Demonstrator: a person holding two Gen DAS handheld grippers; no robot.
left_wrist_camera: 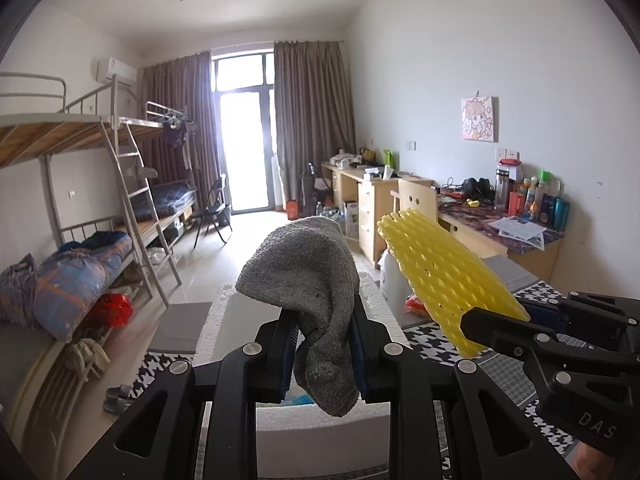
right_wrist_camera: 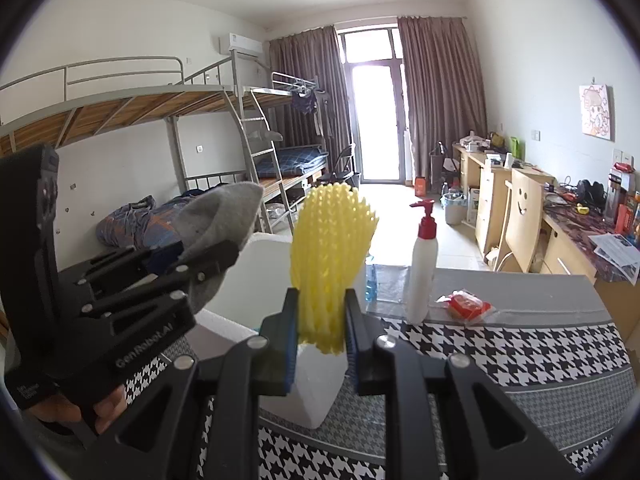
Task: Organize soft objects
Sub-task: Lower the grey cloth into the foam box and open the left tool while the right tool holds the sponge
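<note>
**Sock and foam net carried over the white box**

The grey sock (left_wrist_camera: pixel 304 300) droops from the left gripper (left_wrist_camera: pixel 322 354), jaws nearly closed and pinching it. Beside it, the right gripper (right_wrist_camera: pixel 320 344) clamps the yellow foam net (right_wrist_camera: pixel 330 256) the same way. Both hang above the white foam box (left_wrist_camera: pixel 320 424) on the houndstooth cloth (right_wrist_camera: pixel 500 344). This looks like the carry step; next, lower each into the box and release.
</note>
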